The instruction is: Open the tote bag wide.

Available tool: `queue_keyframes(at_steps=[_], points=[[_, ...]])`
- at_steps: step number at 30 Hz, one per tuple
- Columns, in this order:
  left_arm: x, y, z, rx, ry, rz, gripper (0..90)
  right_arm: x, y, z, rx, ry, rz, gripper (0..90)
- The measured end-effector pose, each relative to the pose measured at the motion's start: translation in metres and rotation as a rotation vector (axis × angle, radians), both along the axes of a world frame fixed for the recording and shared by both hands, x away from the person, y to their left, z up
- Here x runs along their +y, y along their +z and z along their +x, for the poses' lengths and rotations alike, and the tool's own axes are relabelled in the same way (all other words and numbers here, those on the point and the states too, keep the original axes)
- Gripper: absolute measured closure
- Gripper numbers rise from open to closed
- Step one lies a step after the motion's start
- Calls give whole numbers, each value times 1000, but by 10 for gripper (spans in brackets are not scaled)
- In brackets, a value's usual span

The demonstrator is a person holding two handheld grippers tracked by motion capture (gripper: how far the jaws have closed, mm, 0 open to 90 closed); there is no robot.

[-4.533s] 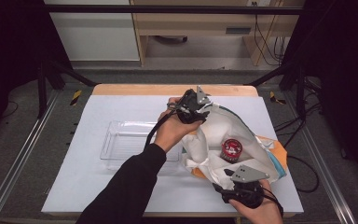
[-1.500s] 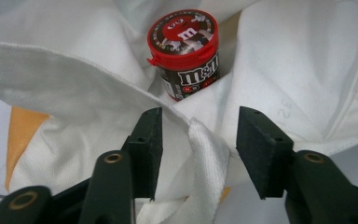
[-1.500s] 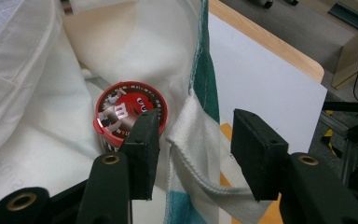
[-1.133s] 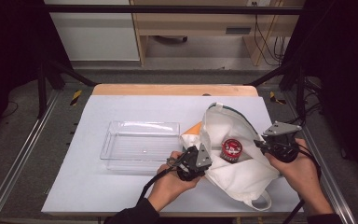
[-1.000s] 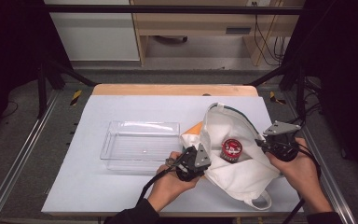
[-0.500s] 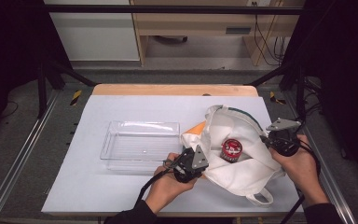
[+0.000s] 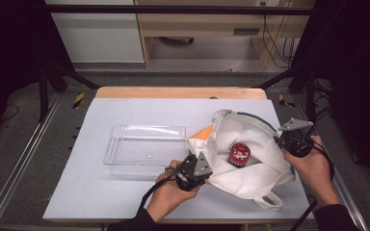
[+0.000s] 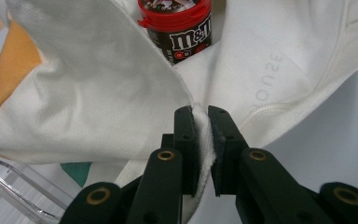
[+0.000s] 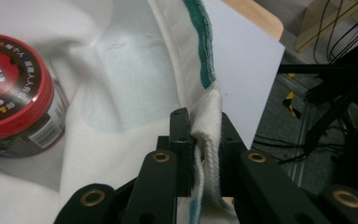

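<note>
While both tongs hold the rim of the white cloth bag [image 7: 250, 166], the step in hand seems to be opening its mouth so that the red-lidded candy jar [image 7: 239, 154] inside can be reached. At the left of the counter [image 7: 91, 202] stands an empty clear plastic tray [image 7: 144, 149], just beside the bag's orange corner; it looks like the likely place for the jar. The left tongs [image 7: 200, 166] are nearly closed and pinch the near rim, the cloth pressed between the pads in the left gripper view [image 8: 200, 140]. The jar stands upright in the middle of the open bag, between the two grips. The right tongs [image 7: 283, 139] are also narrow and clamp the thick seam with the green stripe [image 9: 205, 135]. To do this well, the person should probably pull the two rims apart evenly and low, so the cloth does not lift and tip the jar. A pinch this thin could slip, so the pull should be slow. There is open room on the counter in front of the bag and behind it, but the right tongs are near the right edge, so spreading further is safer toward the left, short of the tray.
</note>
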State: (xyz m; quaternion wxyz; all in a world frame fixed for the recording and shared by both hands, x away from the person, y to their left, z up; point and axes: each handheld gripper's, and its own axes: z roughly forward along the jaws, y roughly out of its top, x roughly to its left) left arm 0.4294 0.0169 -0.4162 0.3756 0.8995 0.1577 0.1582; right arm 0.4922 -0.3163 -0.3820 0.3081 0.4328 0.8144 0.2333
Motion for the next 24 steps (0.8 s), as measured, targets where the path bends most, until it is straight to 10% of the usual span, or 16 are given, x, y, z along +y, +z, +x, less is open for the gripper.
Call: queue_keyframes(at_steps=[12,24], points=[[4,-1,-2,5,1,-5,831,-8,19,12,-44,-41,4,818],[6,-9,-3,16,4,-7,832,-16,-12,21,9,-79,11,818]])
